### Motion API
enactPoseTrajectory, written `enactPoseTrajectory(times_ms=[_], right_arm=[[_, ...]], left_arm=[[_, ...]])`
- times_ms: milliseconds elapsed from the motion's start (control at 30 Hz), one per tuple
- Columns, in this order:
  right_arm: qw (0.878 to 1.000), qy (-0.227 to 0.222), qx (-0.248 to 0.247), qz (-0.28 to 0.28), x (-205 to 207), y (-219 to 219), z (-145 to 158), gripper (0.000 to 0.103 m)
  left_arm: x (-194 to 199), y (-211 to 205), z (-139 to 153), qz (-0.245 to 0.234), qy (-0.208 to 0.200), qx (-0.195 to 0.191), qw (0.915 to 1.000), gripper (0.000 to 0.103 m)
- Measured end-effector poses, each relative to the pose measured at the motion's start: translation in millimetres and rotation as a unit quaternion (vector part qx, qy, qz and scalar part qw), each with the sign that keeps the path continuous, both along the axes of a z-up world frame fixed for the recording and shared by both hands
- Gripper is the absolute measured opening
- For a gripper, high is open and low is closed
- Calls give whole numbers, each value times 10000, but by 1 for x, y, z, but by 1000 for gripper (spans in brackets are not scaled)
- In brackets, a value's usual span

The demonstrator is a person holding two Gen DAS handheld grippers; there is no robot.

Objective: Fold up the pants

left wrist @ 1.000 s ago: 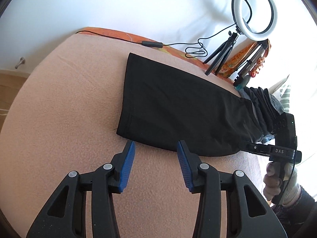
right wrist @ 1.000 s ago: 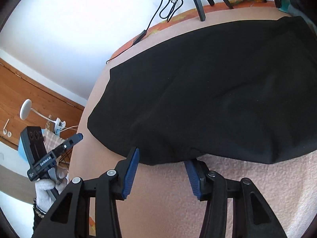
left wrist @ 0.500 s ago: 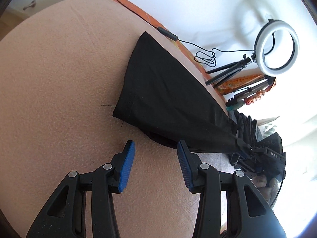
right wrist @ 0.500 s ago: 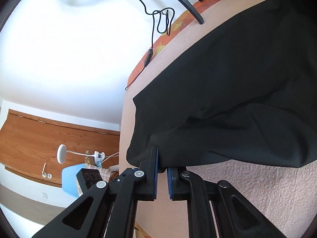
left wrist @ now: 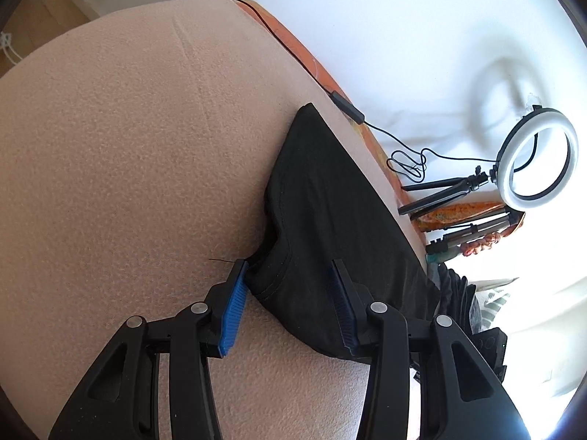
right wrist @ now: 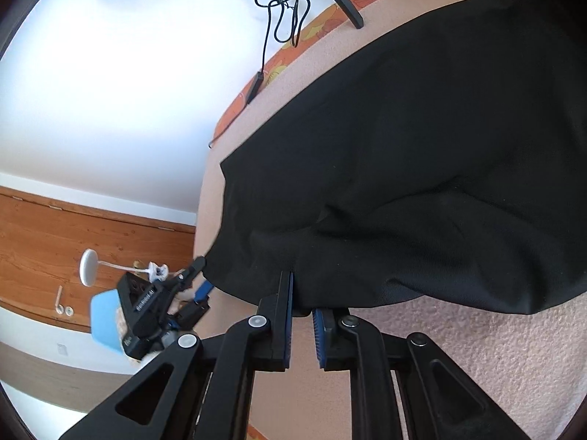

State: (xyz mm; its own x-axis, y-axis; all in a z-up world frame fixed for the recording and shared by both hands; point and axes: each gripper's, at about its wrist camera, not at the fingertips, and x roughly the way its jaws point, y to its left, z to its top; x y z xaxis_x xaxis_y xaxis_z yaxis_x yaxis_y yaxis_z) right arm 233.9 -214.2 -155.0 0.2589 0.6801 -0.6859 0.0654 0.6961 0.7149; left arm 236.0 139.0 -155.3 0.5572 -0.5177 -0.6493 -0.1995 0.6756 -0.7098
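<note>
Left wrist view: the black pants [left wrist: 330, 220] lie on a pink fuzzy blanket [left wrist: 128, 146], near its far edge, by the white wall. They look like one long flat strip, so the two legs seem to be already laid one on top of the other. The left gripper [left wrist: 288, 306] has its blue fingers [left wrist: 232, 311] wide apart, one on each side of the near hem corner. The cloth sits between them and bunches up a little against the left finger, but the fingers are not squeezing it yet. A ring light [left wrist: 537, 156] on a small tripod stands past the far edge, with a black cable [left wrist: 407, 157] running along that edge.

Right wrist view: the right gripper [right wrist: 301, 315] has its fingers close together. The near edge of the pants [right wrist: 403, 183] goes down between the finger tips and is lifted into a little hump there, so I think it is pinching the cloth. A thin gap shows lower down between the blue pads. The left gripper [right wrist: 200, 275] shows small at the hem corner, over the side edge of the blanket [right wrist: 477, 348].

I think the folding is about half done. The left fingers need to close, then the pants need folding end over end.
</note>
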Motion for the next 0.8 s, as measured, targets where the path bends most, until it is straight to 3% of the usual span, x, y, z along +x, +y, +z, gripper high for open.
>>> enactPoseTrajectory(times_ms=[67, 233, 300, 333, 367, 400, 500, 667, 800], right_arm=[[9988, -5, -357, 346, -2, 3, 2, 30], [9920, -354, -722, 975, -23, 4, 26, 34], [9892, -549, -844, 1064, -24, 5, 39, 35], [9880, -637, -879, 1097, -24, 6, 45, 35], [9870, -711, -899, 1130, -21, 8, 50, 35], [9857, -783, -929, 1165, -18, 10, 55, 36], [9828, -1014, -923, 1237, -3, 19, 70, 37], [9784, -1208, -827, 1458, 46, 49, 87, 45], [9731, -1228, -785, 1782, 96, 92, 92, 48]], left_arm=[[2, -5, 1, -109, -61, 136, 9998, 43], [5, -16, 4, -204, -120, 856, 9960, 43], [7, -20, 2, -185, -226, 975, 9948, 39], [9, -22, 2, -204, -279, 1135, 9929, 36], [11, -26, 3, -264, -368, 1255, 9911, 18], [14, -28, 2, -321, -457, 1295, 9900, 7], [18, -33, 2, -357, -672, 1305, 9885, 7], [15, -54, 18, -693, -1270, 1902, 9710, 6], [11, -61, 23, -893, -1501, 2011, 9639, 6]])
